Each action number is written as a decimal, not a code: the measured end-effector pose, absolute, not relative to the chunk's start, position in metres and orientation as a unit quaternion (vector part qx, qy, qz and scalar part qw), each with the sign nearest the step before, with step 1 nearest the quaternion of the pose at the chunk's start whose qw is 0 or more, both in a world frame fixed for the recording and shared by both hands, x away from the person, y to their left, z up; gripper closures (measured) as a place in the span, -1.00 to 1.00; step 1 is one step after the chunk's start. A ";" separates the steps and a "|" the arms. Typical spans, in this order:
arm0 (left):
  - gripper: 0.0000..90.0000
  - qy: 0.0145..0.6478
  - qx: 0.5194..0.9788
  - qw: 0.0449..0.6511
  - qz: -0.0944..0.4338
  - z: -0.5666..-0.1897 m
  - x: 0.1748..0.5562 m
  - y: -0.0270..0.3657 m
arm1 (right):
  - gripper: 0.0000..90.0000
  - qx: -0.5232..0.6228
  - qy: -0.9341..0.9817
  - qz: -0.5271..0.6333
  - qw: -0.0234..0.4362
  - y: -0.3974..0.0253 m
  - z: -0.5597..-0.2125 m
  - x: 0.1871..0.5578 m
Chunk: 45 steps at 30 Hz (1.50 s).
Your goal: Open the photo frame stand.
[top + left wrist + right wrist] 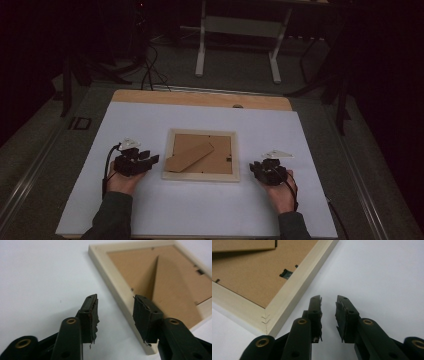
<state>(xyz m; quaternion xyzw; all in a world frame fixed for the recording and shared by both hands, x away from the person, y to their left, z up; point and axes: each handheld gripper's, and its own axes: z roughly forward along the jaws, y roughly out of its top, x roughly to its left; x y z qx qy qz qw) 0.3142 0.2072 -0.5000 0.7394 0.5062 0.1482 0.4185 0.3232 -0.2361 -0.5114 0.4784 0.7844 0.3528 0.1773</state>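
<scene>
A pale wooden picture frame point(202, 175) lies face down in the middle of the white sheet point(200, 210), its brown backing board and folding stand point(190, 156) facing up. My left gripper point(150, 159) rests just left of the frame, held in a hand, open and holding nothing. In the left gripper view the open left gripper point(115, 305) points at the frame's rail point(117, 287). My right gripper point(259, 169) sits just right of the frame, slightly open and holding nothing. Its own view shows the right gripper point(329, 305) beside the frame corner point(268, 320), near a black tab point(286, 273).
The white sheet covers a wooden tabletop point(200, 98). Beyond the table stand a white desk frame point(239, 40) and dark cables point(149, 65) on a dim floor. A rail point(360, 190) runs along the table's right side.
</scene>
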 end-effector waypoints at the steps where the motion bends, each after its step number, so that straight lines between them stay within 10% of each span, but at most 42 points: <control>1: 0.21 0.506 0.739 0.418 0.148 -0.500 0.314 0.207 | 0.64 0.478 0.784 0.353 0.177 -0.236 -0.511 0.323; 45: 0.20 0.425 0.808 0.397 0.093 -0.468 0.361 0.138 | 0.56 0.473 0.793 0.343 0.172 -0.237 -0.518 0.325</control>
